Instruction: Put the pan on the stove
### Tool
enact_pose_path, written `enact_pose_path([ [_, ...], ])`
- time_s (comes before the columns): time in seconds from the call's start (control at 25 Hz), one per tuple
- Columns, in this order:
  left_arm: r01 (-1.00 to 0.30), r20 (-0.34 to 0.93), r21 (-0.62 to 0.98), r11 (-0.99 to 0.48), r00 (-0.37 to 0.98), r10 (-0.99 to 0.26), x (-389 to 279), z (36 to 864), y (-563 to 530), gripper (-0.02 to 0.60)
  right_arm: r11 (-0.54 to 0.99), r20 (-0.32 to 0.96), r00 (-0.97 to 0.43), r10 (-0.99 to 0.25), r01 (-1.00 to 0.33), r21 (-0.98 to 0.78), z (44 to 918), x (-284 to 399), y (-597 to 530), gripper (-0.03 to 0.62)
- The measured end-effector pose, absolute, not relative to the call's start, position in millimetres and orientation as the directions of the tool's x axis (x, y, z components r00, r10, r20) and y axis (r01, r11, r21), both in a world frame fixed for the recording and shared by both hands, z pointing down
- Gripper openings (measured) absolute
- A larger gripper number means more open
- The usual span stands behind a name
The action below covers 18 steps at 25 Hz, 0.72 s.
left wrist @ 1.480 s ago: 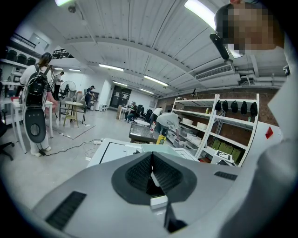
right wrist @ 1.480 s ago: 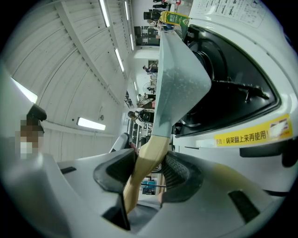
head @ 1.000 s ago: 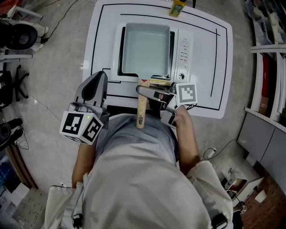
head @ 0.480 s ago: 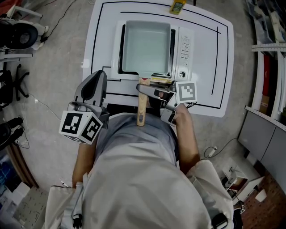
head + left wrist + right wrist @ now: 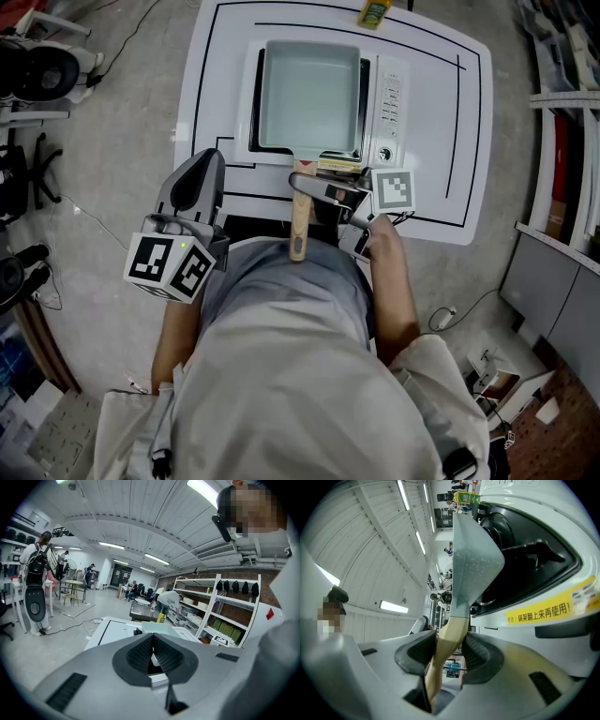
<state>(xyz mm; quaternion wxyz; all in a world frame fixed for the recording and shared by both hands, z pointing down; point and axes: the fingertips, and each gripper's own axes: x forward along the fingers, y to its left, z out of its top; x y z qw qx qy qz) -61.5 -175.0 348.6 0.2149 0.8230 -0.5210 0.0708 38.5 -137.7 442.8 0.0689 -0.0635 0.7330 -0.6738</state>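
A pale grey square pan (image 5: 309, 94) sits on the white tabletop stove (image 5: 389, 103), and its wooden handle (image 5: 299, 220) points back toward me. My right gripper (image 5: 305, 186) is shut on that handle close to the pan. In the right gripper view the handle (image 5: 445, 644) runs between the two pads, and the pan (image 5: 473, 550) rises beside the stove's black burner well (image 5: 525, 536). My left gripper (image 5: 202, 173) hovers off the table's front left corner. It is shut, with nothing between its pads (image 5: 140, 653).
The stove rests on a white table (image 5: 216, 84) marked with black lines. A yellow bottle (image 5: 373, 13) stands at the table's far edge. The stove's control knob (image 5: 382, 155) and buttons are to the right of the pan. Shelving (image 5: 562, 112) lines the right side, and chairs (image 5: 28, 66) stand at the left.
The pan and my right gripper have edged very slightly farther onto the stove. My left gripper has stayed where it was.
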Motion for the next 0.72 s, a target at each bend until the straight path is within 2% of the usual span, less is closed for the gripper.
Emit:
enact_pose_path([
  [0.32, -0.88, 0.323, 0.274, -0.389, 0.465, -0.824, -56, 349, -170, 0.008, 0.024, -0.06, -0.968, -0.242, 0.055, -0.998, 442, 40, -139, 0.178],
  [0.72, -0.869, 0.313, 0.294, -0.397, 0.48, -0.819, -52, 352, -165, 0.008, 0.014, -0.023, -0.952, -0.306, 0.02, -1.0, 446, 53, -139, 0.181],
])
